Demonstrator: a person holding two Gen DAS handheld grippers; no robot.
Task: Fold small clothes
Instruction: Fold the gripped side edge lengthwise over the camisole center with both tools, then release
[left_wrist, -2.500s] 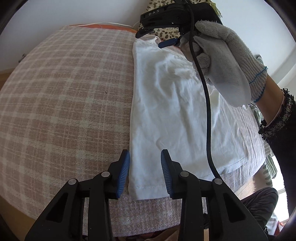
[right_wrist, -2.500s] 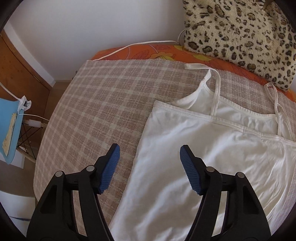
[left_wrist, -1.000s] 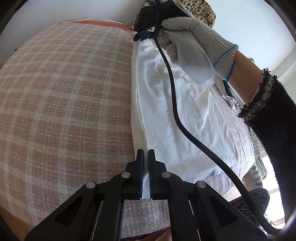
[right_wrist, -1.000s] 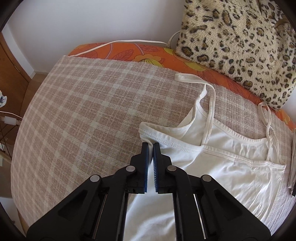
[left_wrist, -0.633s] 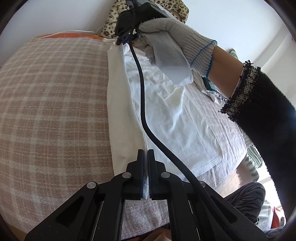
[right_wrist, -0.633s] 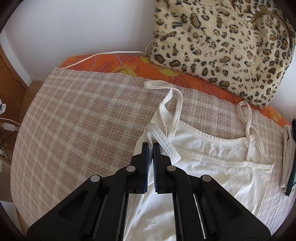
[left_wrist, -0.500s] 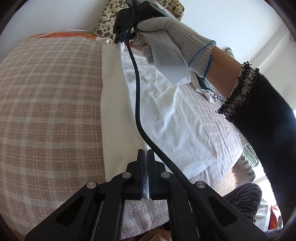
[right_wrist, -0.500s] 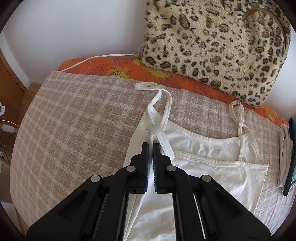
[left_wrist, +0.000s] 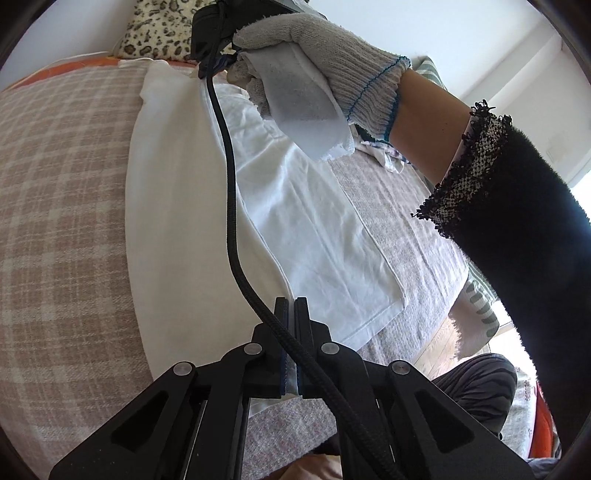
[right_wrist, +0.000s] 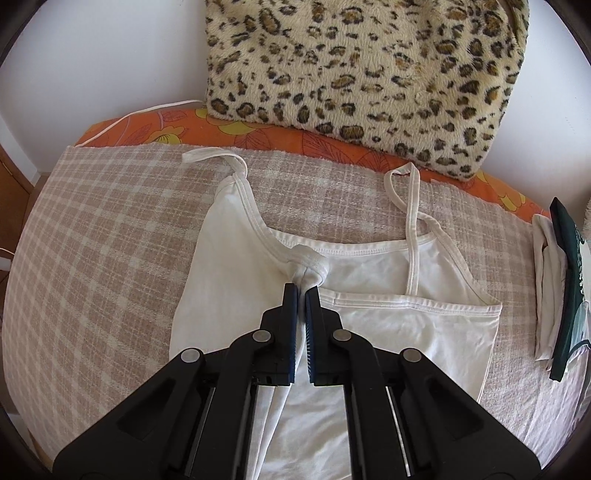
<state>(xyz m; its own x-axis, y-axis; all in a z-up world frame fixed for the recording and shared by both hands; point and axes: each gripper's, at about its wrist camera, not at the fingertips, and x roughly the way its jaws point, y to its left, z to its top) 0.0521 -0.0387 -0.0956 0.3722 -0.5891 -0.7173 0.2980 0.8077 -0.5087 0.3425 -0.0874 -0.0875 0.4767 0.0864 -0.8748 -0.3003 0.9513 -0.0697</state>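
A white camisole top (right_wrist: 413, 325) with thin straps lies on the pink checked blanket (right_wrist: 103, 236). My right gripper (right_wrist: 301, 291) is shut on the top's upper left edge and holds it over the middle of the garment. My left gripper (left_wrist: 290, 306) is shut on the hem corner of the same side of the top (left_wrist: 177, 229), lifted over the garment. The left side flap is folded inward along its length. In the left wrist view the gloved hand (left_wrist: 310, 74) holds the right gripper at the far end.
A leopard-print pillow (right_wrist: 362, 74) stands at the head of the bed on an orange sheet (right_wrist: 155, 129). Folded clothes (right_wrist: 554, 295) lie at the right edge. A black cable (left_wrist: 229, 192) runs across the top in the left wrist view.
Both grippers closed on the left side of the top, one at the hem, one at the upper edge, and have carried it rightward over the garment, folding that side inward.
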